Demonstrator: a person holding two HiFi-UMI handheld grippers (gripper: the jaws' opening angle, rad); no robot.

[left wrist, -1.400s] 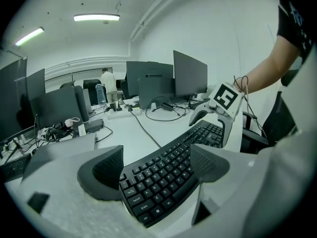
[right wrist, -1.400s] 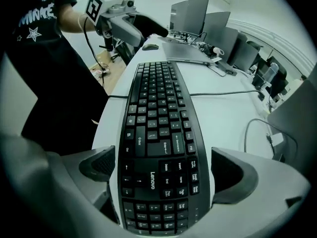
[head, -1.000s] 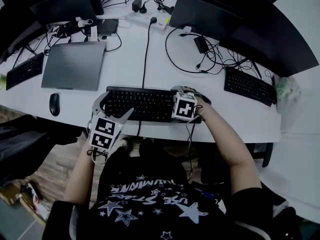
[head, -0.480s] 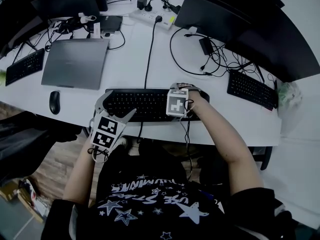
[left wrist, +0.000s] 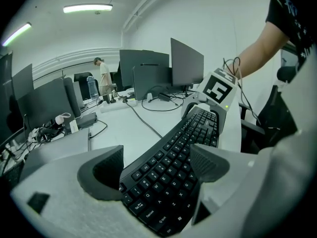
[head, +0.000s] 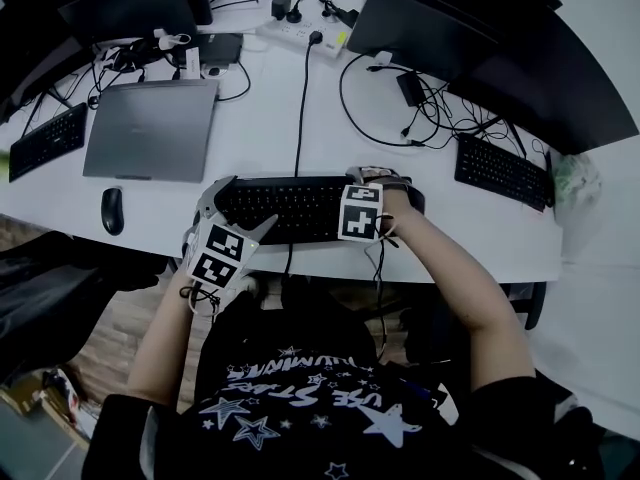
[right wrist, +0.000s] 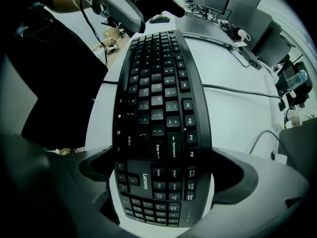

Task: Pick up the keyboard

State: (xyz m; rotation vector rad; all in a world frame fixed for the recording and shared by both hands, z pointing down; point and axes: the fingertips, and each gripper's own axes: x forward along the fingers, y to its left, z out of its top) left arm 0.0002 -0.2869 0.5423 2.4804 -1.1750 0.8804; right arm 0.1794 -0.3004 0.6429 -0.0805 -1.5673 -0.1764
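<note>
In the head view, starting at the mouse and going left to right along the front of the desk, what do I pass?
mouse → left gripper → keyboard → right gripper → second keyboard

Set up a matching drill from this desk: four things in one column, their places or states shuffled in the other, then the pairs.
1 centre keyboard
2 laptop
3 mouse
4 power strip

A closed, beyond the mouse
B far back, among cables
C gripped at its ends by left gripper and right gripper
D just left of the left gripper

Pairs: 1-C, 2-A, 3-D, 4-B
</note>
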